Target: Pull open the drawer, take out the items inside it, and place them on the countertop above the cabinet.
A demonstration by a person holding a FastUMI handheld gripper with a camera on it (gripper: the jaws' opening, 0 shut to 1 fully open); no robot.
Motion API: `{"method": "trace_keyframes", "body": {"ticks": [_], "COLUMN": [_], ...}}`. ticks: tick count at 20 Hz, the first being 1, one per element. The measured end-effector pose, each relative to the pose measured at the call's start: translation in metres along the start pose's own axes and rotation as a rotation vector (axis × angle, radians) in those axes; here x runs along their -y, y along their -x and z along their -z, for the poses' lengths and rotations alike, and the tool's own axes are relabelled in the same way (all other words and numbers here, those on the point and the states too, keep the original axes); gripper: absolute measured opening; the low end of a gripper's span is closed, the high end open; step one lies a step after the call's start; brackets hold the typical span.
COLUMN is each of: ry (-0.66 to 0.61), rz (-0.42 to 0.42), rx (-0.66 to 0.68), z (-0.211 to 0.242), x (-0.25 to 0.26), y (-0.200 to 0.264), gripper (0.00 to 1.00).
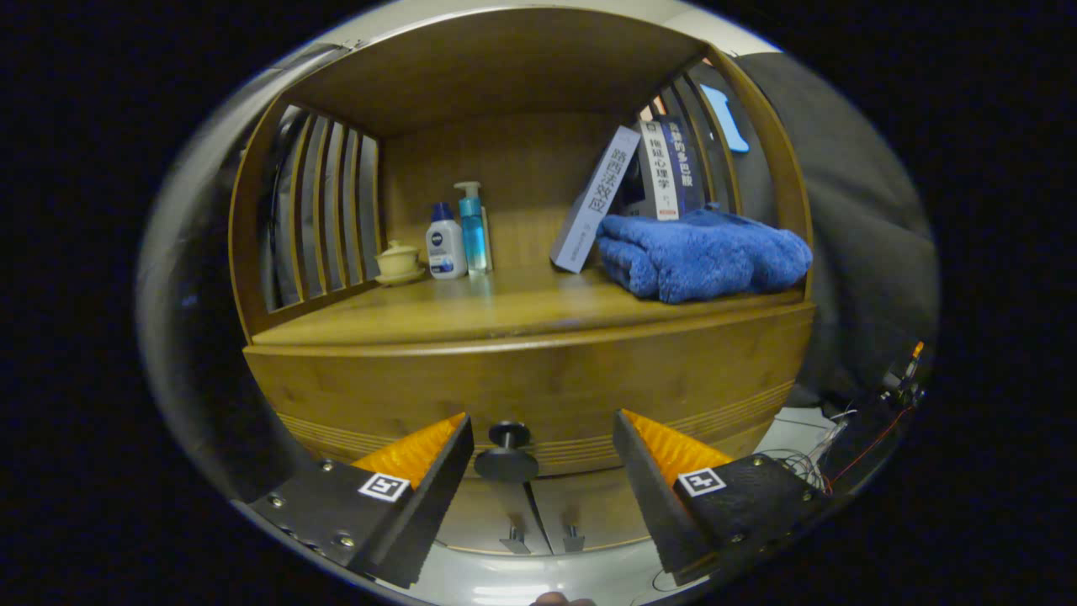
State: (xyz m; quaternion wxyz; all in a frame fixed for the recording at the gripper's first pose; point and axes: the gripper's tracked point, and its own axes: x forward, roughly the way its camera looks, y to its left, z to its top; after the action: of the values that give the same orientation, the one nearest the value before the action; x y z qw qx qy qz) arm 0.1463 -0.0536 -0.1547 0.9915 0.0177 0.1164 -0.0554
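Drawer (538,387) is shut, its front right under the countertop (471,316) and just ahead of your fingers. One round knob (507,450) on a short stem sits at the front's lower middle, between your fingertips but nearer the left one. That's your only grab point.

Gripper (543,446) is spread wide, holding nothing, neither finger touching the knob.

Handling, my read: the knob is small, hard and likely smooth, so close on the stem behind the disc, not on the disc rim, or it may slip out. The wooden drawer looks stiff and probably moderately heavy; pull straight toward you, no twist. Contents hidden, so weight is unknown.

Below the drawer: two cabinet doors (538,513), each with a small handle near the centre seam.

On the countertop, counted:
- one lidded cup (398,261), far left
- two bottles: a white one (445,244), and a blue pump one (474,227) just to its right
- three books (627,189), leaning, far right
- one folded blue towel (702,252), near right, in front of the books

Free space is the near-left and middle of the countertop.
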Motion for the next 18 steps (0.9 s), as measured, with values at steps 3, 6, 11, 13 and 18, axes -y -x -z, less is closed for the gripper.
{"method": "trace_keyframes", "body": {"ticks": [3,6,11,13,18], "ry": [-0.043,-0.051,0.006,-0.013,0.043], "rz": [-0.036,-0.060,0.010,-0.028,-0.047], "rx": [-0.036,-0.047,0.106,0.137,0.099], "z": [0.016,0.024,0.015,0.016,0.019], "x": [-0.012,-0.023,-0.021,-0.025,-0.024], "y": [-0.007,-0.013,-0.014,-0.017,-0.010], "gripper": [1.00,0.86,0.41,0.40,0.30]}}
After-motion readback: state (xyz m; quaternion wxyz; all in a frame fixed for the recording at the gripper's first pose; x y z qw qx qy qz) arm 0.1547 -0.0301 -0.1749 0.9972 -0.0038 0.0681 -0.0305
